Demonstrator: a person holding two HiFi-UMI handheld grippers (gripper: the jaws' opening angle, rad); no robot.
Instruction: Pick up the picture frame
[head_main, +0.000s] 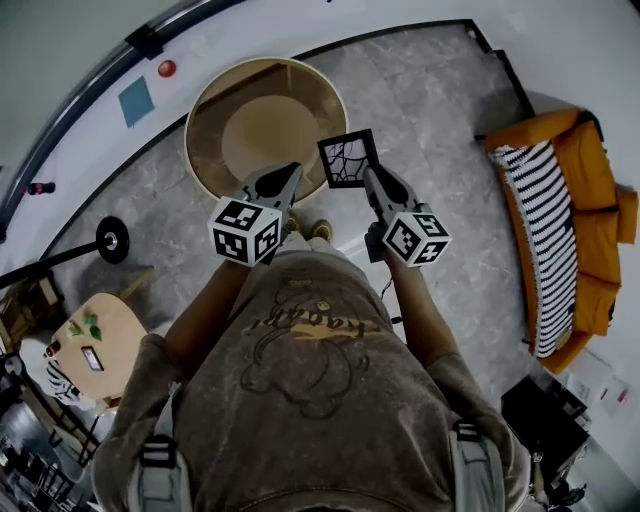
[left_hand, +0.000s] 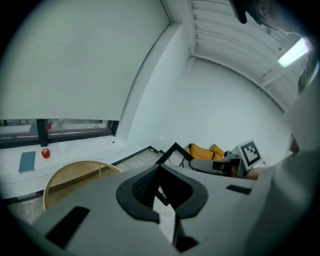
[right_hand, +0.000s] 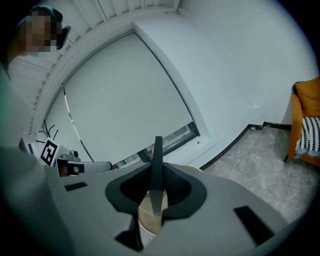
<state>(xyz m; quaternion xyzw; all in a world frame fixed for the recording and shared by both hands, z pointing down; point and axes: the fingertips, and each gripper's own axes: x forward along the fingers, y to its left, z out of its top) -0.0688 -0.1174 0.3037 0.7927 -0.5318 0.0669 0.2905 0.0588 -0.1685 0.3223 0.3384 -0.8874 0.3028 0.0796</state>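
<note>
The picture frame (head_main: 348, 158) is black-edged with a branch drawing and is held up above the round wooden table (head_main: 205, 150). My right gripper (head_main: 370, 178) is shut on its right edge; in the right gripper view the frame (right_hand: 157, 165) stands edge-on between the pads. My left gripper (head_main: 296, 172) sits close by the frame's lower left corner. In the left gripper view the frame (left_hand: 172, 149) shows as a black corner whose edge runs down into the narrow gap of the left gripper (left_hand: 161, 192). Whether those pads press on it is hidden.
An orange sofa (head_main: 590, 215) with a striped throw stands at the right. A small wooden side table (head_main: 100, 345) with small items and a floor lamp base (head_main: 112, 240) are at the left. Grey tiled floor surrounds the round table; a white wall and window ledge lie beyond it.
</note>
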